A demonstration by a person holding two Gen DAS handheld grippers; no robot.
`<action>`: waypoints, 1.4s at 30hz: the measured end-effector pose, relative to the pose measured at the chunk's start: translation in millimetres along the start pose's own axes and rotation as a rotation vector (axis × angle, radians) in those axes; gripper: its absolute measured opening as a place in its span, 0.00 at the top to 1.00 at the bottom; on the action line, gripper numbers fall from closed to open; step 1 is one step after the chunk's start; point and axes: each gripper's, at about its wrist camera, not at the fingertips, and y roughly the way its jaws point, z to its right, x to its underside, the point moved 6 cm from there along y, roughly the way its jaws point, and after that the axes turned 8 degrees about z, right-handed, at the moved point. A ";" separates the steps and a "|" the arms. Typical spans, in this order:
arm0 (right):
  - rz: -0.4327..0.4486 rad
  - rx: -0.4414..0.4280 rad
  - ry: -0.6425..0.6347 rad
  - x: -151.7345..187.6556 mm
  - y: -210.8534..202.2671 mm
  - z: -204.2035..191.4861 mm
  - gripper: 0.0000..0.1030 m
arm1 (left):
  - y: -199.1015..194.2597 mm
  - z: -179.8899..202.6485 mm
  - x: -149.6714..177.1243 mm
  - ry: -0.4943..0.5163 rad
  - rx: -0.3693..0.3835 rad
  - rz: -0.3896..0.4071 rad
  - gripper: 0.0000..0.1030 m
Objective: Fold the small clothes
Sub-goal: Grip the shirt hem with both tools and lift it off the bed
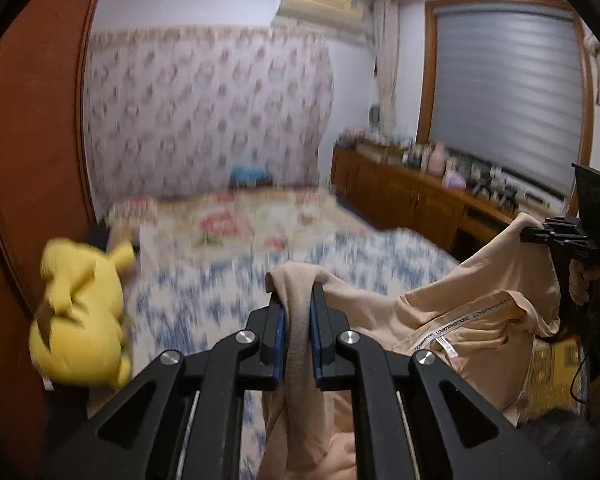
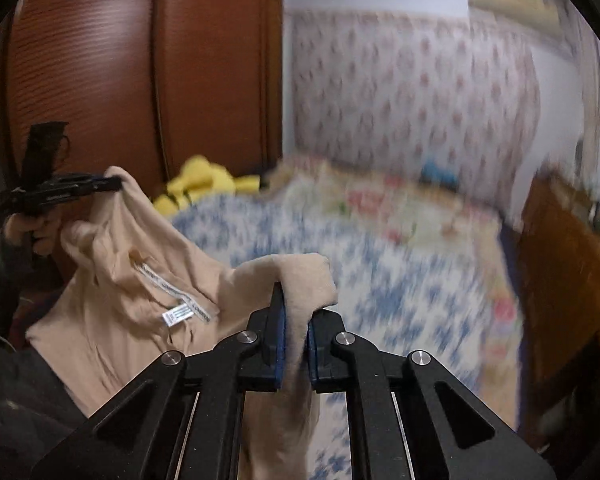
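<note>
The beige garment (image 1: pixel 472 320) is hanging in the air above the bed (image 1: pixel 204 280), stretched between the two grippers, and it is looking light, thin and very limp: it is sagging between the holds and draping in soft folds, so it is likely needing support at two corners to keep any shape. The left gripper (image 1: pixel 299 336) is pinching a bunched edge of the cloth between its blue-padded jaws, and the right gripper (image 2: pixel 296 340) is doing the same at the other end; each is also showing in the other's view, gripping a raised corner. A white label (image 2: pixel 176 314) is showing on the inner side near the neckline, so the holds are probably sitting at the shoulders, a sensible place for laying it flat. The bed, covered in a blue-and-white floral quilt, is offering a broad, soft surface below. A yellow plush toy (image 1: pixel 80 312) is lying at the bed's edge beside a wooden wardrobe (image 2: pixel 140 80); a low cabinet (image 1: pixel 400 188) is running under a window with a lowered blind (image 1: pixel 504 92).
</note>
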 end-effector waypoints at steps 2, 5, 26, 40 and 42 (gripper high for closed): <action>0.070 0.031 -0.025 -36.1 -19.1 0.2 0.94 | -8.6 -1.9 -26.5 0.005 0.003 0.055 0.92; 0.144 0.063 -0.054 -77.2 -43.8 3.8 0.94 | -24.1 -4.7 -62.2 0.013 0.006 0.131 0.92; 0.506 0.240 -0.210 -259.2 -195.0 -3.4 0.95 | -154.9 -22.4 -218.1 0.128 -0.041 0.522 0.91; 0.499 0.284 -0.212 -258.7 -200.9 -0.3 0.95 | -159.2 -17.1 -216.2 0.149 -0.050 0.530 0.91; 0.495 0.295 -0.221 -260.1 -198.5 1.3 0.95 | -155.4 -13.5 -216.2 0.158 -0.063 0.525 0.91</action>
